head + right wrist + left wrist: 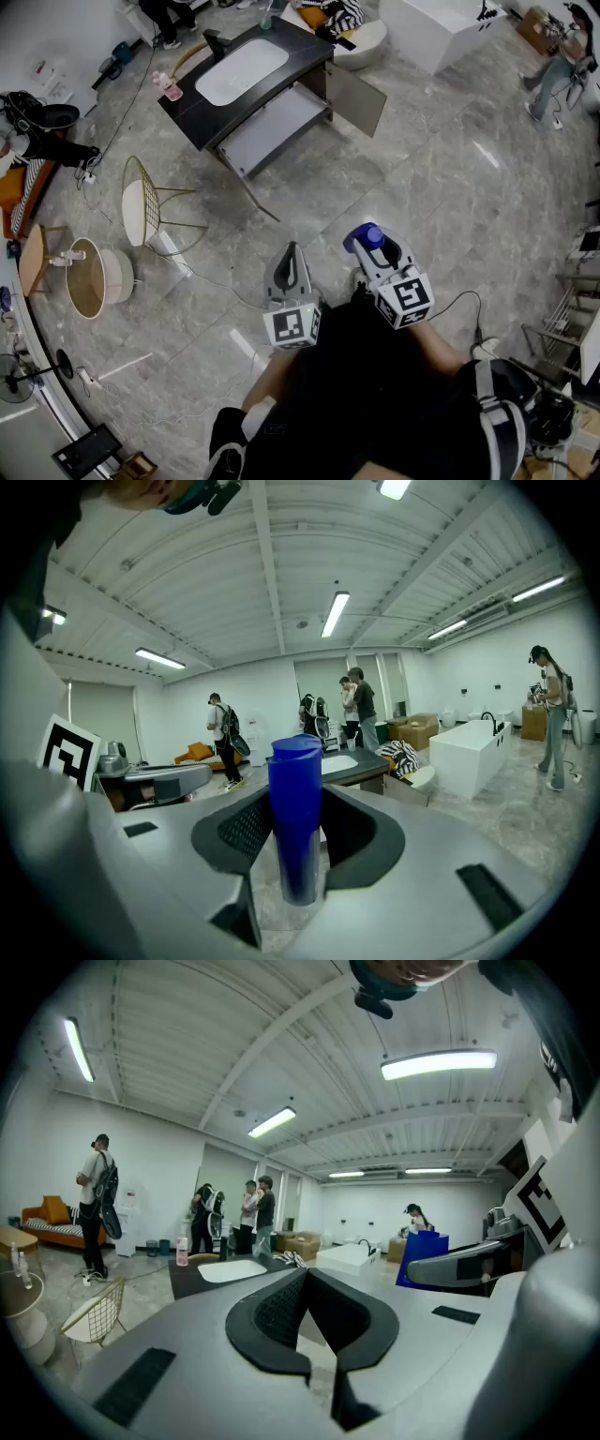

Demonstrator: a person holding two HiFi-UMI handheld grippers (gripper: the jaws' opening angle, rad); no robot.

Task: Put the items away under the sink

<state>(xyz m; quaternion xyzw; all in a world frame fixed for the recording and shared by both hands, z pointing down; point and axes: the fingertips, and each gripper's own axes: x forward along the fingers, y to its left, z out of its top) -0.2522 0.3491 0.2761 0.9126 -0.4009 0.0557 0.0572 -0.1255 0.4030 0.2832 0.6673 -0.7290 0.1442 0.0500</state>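
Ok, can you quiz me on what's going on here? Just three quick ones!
1. True or false: the right gripper holds a blue bottle.
2. The cabinet door under the sink is: A) open B) shut.
3. What colour is the small bottle standing on the counter beside the sink?

Key: 1 true. 2 A. 3 pink.
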